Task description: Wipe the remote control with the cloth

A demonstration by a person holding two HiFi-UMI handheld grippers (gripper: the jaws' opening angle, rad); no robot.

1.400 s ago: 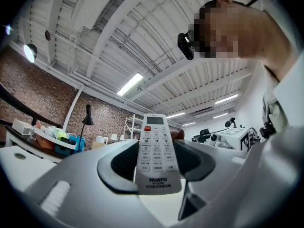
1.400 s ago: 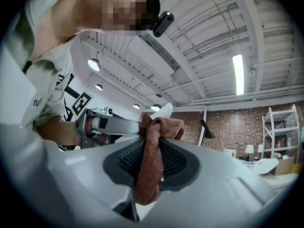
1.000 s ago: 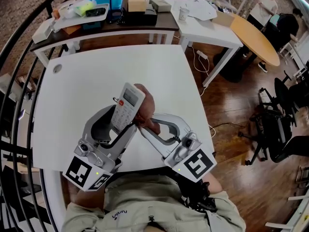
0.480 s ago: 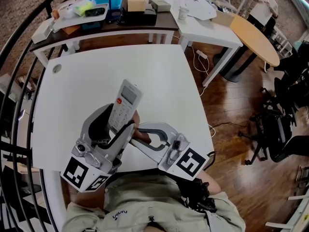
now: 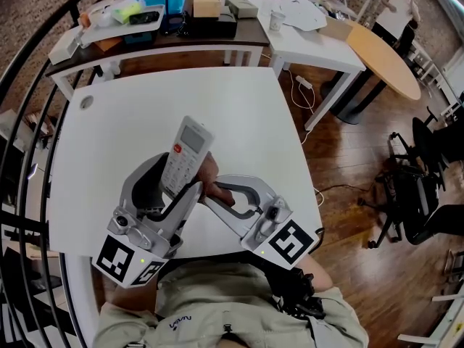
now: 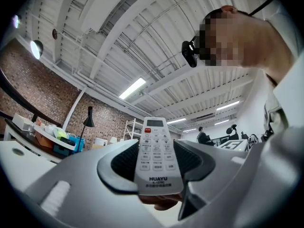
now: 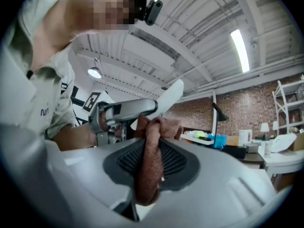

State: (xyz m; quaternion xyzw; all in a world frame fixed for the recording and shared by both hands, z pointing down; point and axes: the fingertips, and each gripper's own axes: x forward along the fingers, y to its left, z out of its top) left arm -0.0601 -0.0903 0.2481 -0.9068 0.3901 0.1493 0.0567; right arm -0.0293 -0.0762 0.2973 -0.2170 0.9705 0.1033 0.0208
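Since a second ago the bunched brown cloth has come down the right edge of the slim white push-button remote control. It was level with the display; now it sits by the lower half. Remote itself barely shifted.

Head view: both grippers meet over the square white table, near its front edge. Remote is held clear of the tabletop, display end pointing away from the person.

Left gripper: jaws clamped on the remote's lower end. Left gripper view shows what the head view does not: the button face square on between the ribbed pads, red key near the top, maker's print at the bottom (a sliver of cloth peeks out beneath).

Right gripper: jaws pinched tight on the cloth. Right gripper view shows the cloth standing up between the pads, its top bunched against the remote, seen here only as a thin white edge.
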